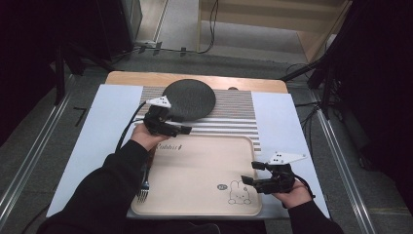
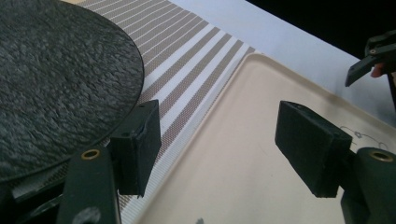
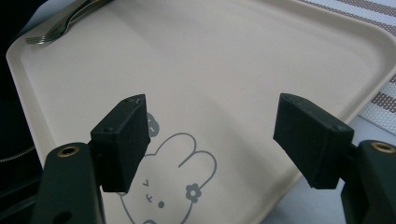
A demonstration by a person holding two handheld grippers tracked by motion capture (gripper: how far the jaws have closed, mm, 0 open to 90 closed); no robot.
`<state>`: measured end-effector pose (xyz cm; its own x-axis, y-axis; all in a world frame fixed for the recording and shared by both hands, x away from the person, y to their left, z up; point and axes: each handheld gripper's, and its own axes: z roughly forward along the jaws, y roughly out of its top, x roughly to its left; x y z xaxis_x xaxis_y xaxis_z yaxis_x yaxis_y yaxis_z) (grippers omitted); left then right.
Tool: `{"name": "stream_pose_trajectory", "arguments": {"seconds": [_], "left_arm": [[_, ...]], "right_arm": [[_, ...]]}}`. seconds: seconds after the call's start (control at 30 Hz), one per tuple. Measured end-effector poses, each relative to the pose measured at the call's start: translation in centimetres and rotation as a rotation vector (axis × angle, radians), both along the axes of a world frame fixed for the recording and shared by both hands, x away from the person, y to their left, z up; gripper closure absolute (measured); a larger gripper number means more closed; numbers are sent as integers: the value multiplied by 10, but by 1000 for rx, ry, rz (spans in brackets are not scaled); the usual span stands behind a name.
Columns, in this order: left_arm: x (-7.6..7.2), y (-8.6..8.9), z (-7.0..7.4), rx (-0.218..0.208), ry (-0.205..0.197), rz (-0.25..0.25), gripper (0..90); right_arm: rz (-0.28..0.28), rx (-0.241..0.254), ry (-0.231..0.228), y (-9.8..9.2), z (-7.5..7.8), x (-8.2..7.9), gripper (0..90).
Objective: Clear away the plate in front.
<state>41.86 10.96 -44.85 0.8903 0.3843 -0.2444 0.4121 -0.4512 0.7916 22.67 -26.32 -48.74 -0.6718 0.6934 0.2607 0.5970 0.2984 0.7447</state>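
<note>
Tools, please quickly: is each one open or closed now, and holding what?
Left tool: open, holding nothing, beside the black plate.
Right tool: open, holding nothing, above the tray.

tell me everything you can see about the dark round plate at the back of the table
The dark round plate is a flat disc, charcoal black, with a rough, pebbled surface that looks like stone or textured ceramic. It carries nothing. It lies flat on the striped placemat beyond the far edge of the beige tray. The left gripper hangs open at its near edge; one of its fingers stands right beside the rim, and whether it touches cannot be told.
</note>
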Motion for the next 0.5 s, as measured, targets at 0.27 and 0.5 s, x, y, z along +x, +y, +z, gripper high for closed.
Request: {"name": "stream_pose_trajectory", "arguments": {"seconds": [0.27, 0.5], "left_arm": [[20, -20, 5, 46, -46, -31, 316], [36, -34, 3, 65, -59, -32, 315]], "right_arm": [[4, -1, -1, 0, 0, -1, 250], [7, -1, -1, 0, 0, -1, 250]]}}
